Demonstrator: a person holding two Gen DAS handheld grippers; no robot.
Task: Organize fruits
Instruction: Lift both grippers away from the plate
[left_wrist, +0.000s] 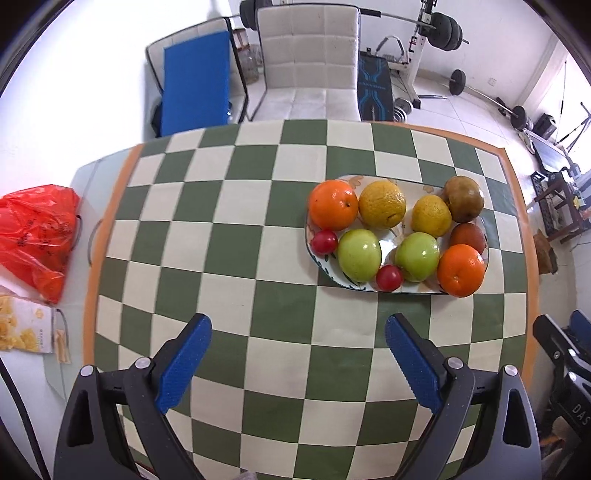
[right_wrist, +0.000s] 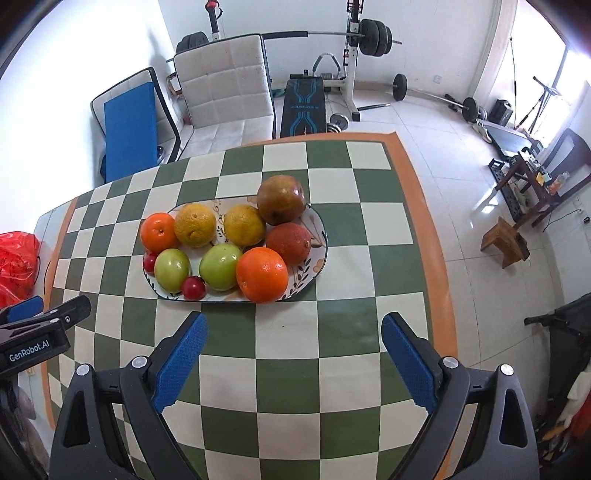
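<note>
Nearest the lens in each wrist view stands a black two-finger gripper with blue ribbed pads. The left gripper (left_wrist: 298, 332) has its jaws spread wide with nothing between them, and the right gripper (right_wrist: 293, 328) is the same, wide and empty. Both hang above the worktop (left_wrist: 236, 236), which is covered in a green and cream chequered cloth with an orange border.

Beyond the jaws lies an oval white ceramic plate with a leaf pattern (right_wrist: 314, 264), and all the fruit sits on it. Along its near edge, seen from the right wrist, are a bright orange (right_wrist: 262, 275), two green apples (right_wrist: 220, 266) side by side, and two small red round fruits (right_wrist: 193, 288), perhaps cherry tomatoes, though they are too small to tell for sure. Behind these lie a second orange (right_wrist: 159, 232) at the left end, two yellow citrus fruits (right_wrist: 195, 224), a reddish-brown fruit (right_wrist: 288, 239) and a larger brown-green fruit (right_wrist: 281, 199) at the far right end. The fruits are packed close, most touching their neighbours.

At the left edge of the worktop, off the cloth, sits a crumpled red plastic bag (left_wrist: 37, 236), with a pale printed packet (left_wrist: 26, 328) just beside it.

Past the worktop stands a cream padded chair (left_wrist: 308, 62), then a weight bench with barbells (right_wrist: 354, 33) on a white tiled floor.
</note>
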